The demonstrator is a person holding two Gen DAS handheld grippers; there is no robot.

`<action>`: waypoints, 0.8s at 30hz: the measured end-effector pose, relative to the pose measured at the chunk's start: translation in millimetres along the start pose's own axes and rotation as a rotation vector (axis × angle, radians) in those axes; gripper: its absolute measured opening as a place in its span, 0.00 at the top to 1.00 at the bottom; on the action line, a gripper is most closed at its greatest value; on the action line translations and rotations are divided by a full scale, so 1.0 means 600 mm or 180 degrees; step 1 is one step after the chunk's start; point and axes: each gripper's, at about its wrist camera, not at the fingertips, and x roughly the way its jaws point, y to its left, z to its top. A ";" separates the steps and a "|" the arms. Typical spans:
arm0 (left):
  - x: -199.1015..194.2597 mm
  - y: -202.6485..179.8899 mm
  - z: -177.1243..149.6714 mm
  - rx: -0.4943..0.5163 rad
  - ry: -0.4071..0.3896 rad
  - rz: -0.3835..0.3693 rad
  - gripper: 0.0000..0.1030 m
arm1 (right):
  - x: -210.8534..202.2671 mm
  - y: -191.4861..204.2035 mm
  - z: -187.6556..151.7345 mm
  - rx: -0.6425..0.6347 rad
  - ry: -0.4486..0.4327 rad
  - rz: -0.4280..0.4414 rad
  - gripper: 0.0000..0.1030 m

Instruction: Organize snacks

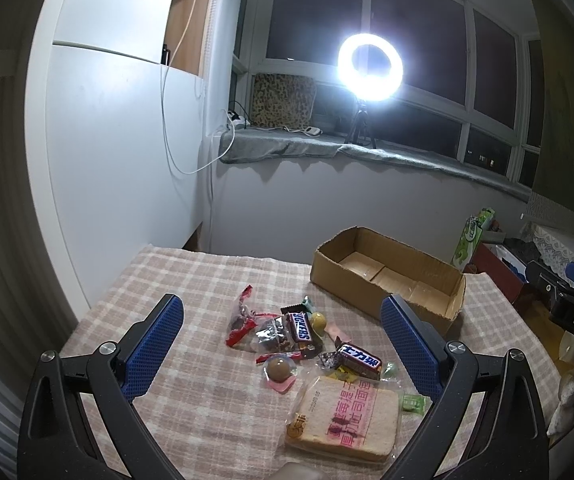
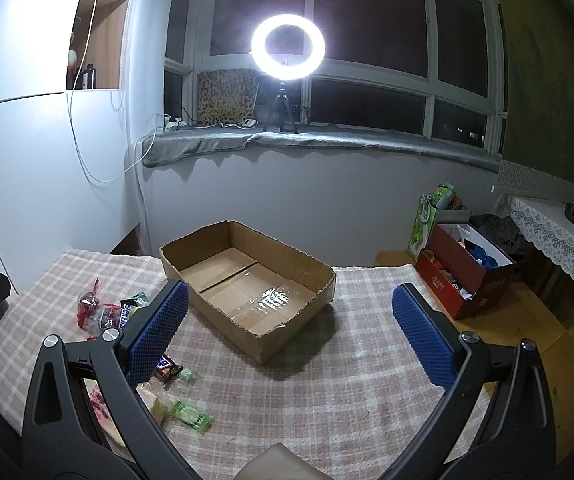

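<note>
Two grippers hover spread wide and empty above the checked cloth: your left gripper over the heaped snacks, your right gripper facing the bare cardboard box just beside the pile. Risk, judged from here: slick wrappers overlap, so a pinch on the Snickers bar may drag neighbours or slip; the wrapped bread could crush.
</note>
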 end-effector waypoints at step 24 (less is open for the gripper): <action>0.031 0.038 -0.037 -0.0241 0.0379 -0.0176 0.06 | 0.033 -0.006 -0.028 0.0103 0.0328 0.0380 0.00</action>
